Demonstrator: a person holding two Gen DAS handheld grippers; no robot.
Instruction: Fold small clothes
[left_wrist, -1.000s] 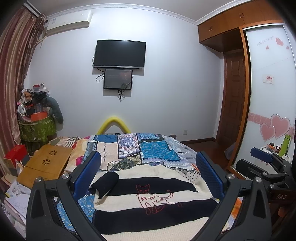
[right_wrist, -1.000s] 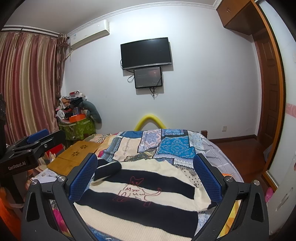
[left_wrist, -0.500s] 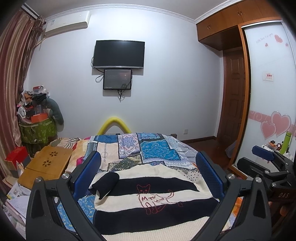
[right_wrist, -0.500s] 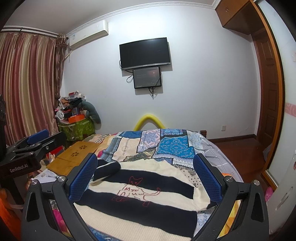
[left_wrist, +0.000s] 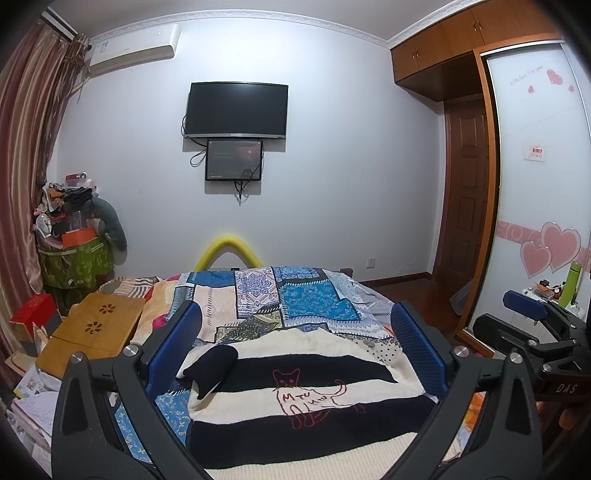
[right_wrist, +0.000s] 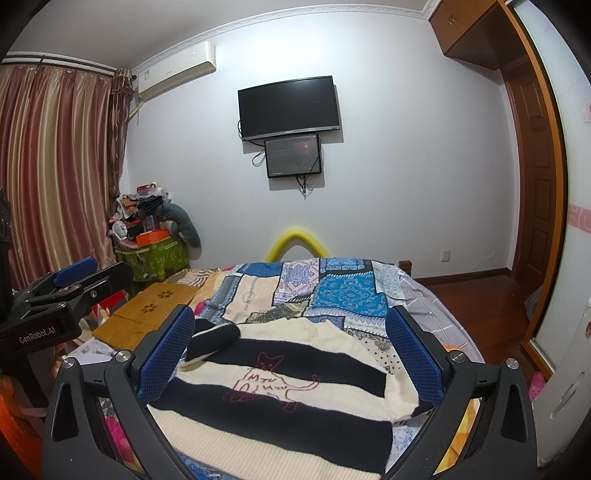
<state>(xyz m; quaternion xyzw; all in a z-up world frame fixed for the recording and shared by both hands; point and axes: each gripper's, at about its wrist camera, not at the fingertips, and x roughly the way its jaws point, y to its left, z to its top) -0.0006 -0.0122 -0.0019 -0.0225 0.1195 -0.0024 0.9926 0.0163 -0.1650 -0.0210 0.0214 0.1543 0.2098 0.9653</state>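
Observation:
A cream and black striped sweater (left_wrist: 295, 402) (right_wrist: 280, 402) with a red cat outline lies flat on the bed. A dark sleeve cuff (left_wrist: 212, 365) (right_wrist: 212, 338) is turned over its upper left part. My left gripper (left_wrist: 295, 343) hovers above the sweater's near edge, open, with nothing between its blue pads. My right gripper (right_wrist: 290, 349) also hangs open and empty over the sweater. The right gripper (left_wrist: 532, 328) shows at the right edge of the left wrist view. The left gripper (right_wrist: 70, 291) shows at the left edge of the right wrist view.
A blue patchwork quilt (left_wrist: 280, 295) covers the bed beyond the sweater. A wooden lap table (left_wrist: 92, 332) lies at the bed's left side, beside a cluttered green basket (left_wrist: 74, 258). A wardrobe with a sliding door (left_wrist: 535, 221) stands to the right.
Both views have shifted very slightly; the grippers stay open above the sweater and the sweater has not moved.

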